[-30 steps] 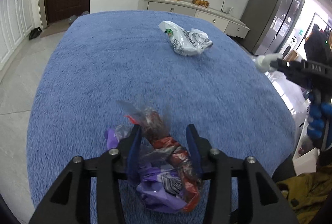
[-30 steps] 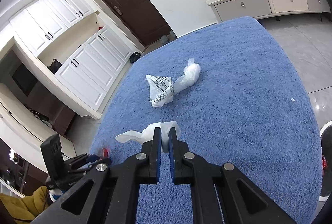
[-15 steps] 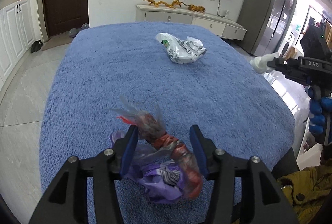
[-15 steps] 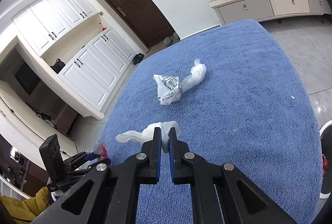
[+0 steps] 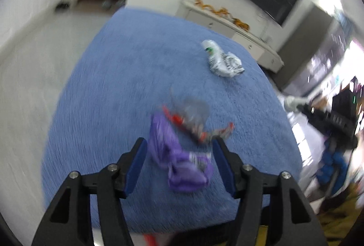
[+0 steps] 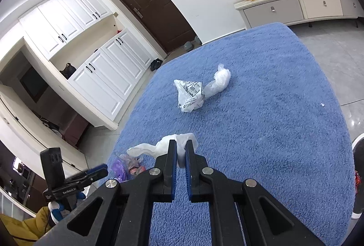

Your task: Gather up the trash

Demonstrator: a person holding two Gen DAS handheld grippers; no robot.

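Right gripper (image 6: 180, 152) clenched on a soft white crumpled tissue (image 6: 163, 145), holding it above the near edge of the blue shaggy cover (image 6: 273, 132). Left gripper (image 5: 179, 155) standing released, jaws wide, the purple-and-red crinkled wrapper bundle (image 5: 182, 150) lying between them near the near edge; view blurring. Printed white plastic bag (image 6: 190, 95) lying mid-cover toward the far edge. Collection step in hand, apparently; next calling for carrying the tissue off and gripping the bundle.

Both handheld grippers are matte black, angular frames with triangular cut-outs and round silver screws at the joints, their fingers (image 6: 172, 168) lined with ribbed blue pads. At lower left of the right wrist view, the left gripper (image 6: 100, 172) carries white lettering and a blue-gloved hand (image 6: 56, 209) beside a mustard-yellow sleeve (image 6: 22, 227).
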